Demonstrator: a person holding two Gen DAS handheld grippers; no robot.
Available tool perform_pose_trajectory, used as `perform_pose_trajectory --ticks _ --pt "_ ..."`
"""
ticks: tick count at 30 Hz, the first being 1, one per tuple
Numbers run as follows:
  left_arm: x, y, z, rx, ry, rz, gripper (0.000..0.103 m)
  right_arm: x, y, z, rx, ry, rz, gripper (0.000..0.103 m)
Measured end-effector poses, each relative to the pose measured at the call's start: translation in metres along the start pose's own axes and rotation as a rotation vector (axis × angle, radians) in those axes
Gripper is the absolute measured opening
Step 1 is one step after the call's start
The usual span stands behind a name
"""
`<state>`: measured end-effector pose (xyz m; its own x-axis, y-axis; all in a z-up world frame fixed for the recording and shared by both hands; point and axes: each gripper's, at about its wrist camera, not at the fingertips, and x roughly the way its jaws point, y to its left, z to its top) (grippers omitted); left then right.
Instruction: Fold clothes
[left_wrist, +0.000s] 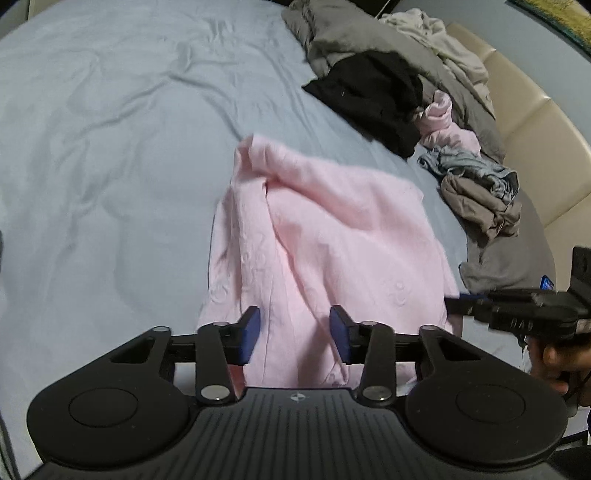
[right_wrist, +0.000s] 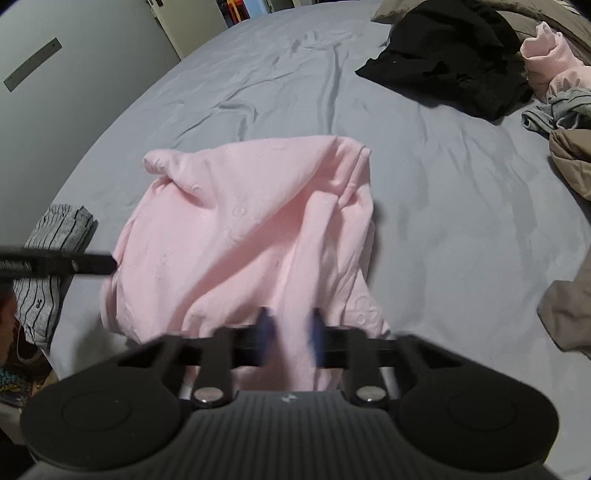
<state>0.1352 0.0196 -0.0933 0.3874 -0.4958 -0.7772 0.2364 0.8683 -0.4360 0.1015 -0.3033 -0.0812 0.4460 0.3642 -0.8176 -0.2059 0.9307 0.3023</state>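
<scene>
The pink top (left_wrist: 325, 236) looks light and limp; hold its near hem corners. Left tongs (left_wrist: 294, 334) stand open around cloth; right tongs (right_wrist: 290, 338) pinch it.

Soft matt pink cloth garment (left_wrist: 332, 229), wrinkled bedsheet (left_wrist: 110, 129)

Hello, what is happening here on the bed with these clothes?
A person is folding laundry on a bed with a hand-held gripper in each hand. Both grippers are at the near edge of a pink garment that lies rumpled on the sheet. The left gripper is open, with the pink cloth between its fingers. The right gripper looks pinched on the cloth, though it is blurred. A pile of unfolded clothes waits at the far side.
</scene>
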Motion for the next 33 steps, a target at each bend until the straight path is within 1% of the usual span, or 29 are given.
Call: perform_pose_trajectory --ticks 1,2,5,7,9,12,15,18,19,20,22,23,24,25,26,27,28,29,31,33 --pt "0.002 0.000 0.000 0.008 0.002 -0.001 0.010 0.000 0.000 0.001 0.015 -0.005 0.006 0.007" --pt "0.002 -0.002 0.001 0.027 0.003 0.003 0.002 -0.001 0.000 0.002 0.029 -0.008 0.014 0.006" --pt "-0.004 -0.005 0.005 0.069 -0.011 0.026 0.001 -0.006 0.000 0.005 0.044 -0.009 0.018 0.004" --pt "-0.015 -0.004 0.009 0.061 -0.058 0.030 0.001 -0.017 -0.001 0.009 0.054 -0.027 0.009 0.003" --pt "-0.024 -0.002 0.011 0.052 -0.093 0.025 0.001 -0.035 -0.005 0.014 0.081 -0.073 0.008 0.003" --pt "-0.027 0.000 0.009 0.051 -0.089 0.042 0.001 -0.054 -0.008 0.017 0.093 -0.111 0.013 0.003" --pt "-0.015 0.002 0.003 0.052 -0.035 0.102 0.001 -0.046 -0.004 0.010 0.066 -0.077 -0.015 0.002" --pt "-0.005 0.003 -0.002 0.051 0.011 0.209 0.001 -0.018 -0.002 -0.005 0.005 0.015 -0.100 0.002" --pt "-0.006 0.004 -0.002 0.050 0.010 0.220 0.001 -0.012 -0.002 -0.009 -0.011 0.030 -0.124 0.002" --pt "-0.009 0.005 -0.001 0.050 -0.003 0.217 0.001 -0.011 -0.003 -0.009 -0.014 0.031 -0.126 0.002" --pt "-0.019 0.003 0.002 0.063 -0.056 0.183 0.001 -0.018 -0.005 -0.007 -0.001 0.006 -0.082 0.002" --pt "-0.023 0.003 0.003 0.066 -0.080 0.158 0.001 -0.021 -0.006 -0.006 0.002 -0.001 -0.048 0.007" --pt "-0.026 0.002 0.004 0.060 -0.096 0.126 0.001 -0.024 -0.006 -0.005 0.007 0.001 -0.016 0.007" --pt "-0.028 0.001 0.004 0.054 -0.113 0.095 0.001 -0.026 -0.006 -0.004 0.013 -0.001 -0.009 0.008" --pt "-0.029 0.000 0.004 0.045 -0.123 0.066 0.001 -0.028 -0.007 -0.004 0.021 -0.008 -0.018 0.015" --pt "-0.028 -0.001 0.004 0.032 -0.125 0.040 0.001 -0.030 -0.008 -0.004 0.029 -0.021 -0.027 0.025" --pt "-0.026 -0.002 0.004 0.020 -0.126 0.022 0.002 -0.032 -0.009 -0.004 0.040 -0.044 -0.034 0.049" --pt "-0.024 -0.004 0.004 0.014 -0.128 0.017 0.002 -0.034 -0.011 -0.003 0.050 -0.069 -0.040 0.055" --pt "-0.024 -0.006 0.005 0.013 -0.154 0.011 0.002 -0.037 -0.013 -0.001 0.068 -0.105 -0.049 0.054" --pt "-0.028 -0.010 0.008 0.023 -0.207 0.021 0.002 -0.039 -0.012 0.002 0.076 -0.123 -0.050 0.052"
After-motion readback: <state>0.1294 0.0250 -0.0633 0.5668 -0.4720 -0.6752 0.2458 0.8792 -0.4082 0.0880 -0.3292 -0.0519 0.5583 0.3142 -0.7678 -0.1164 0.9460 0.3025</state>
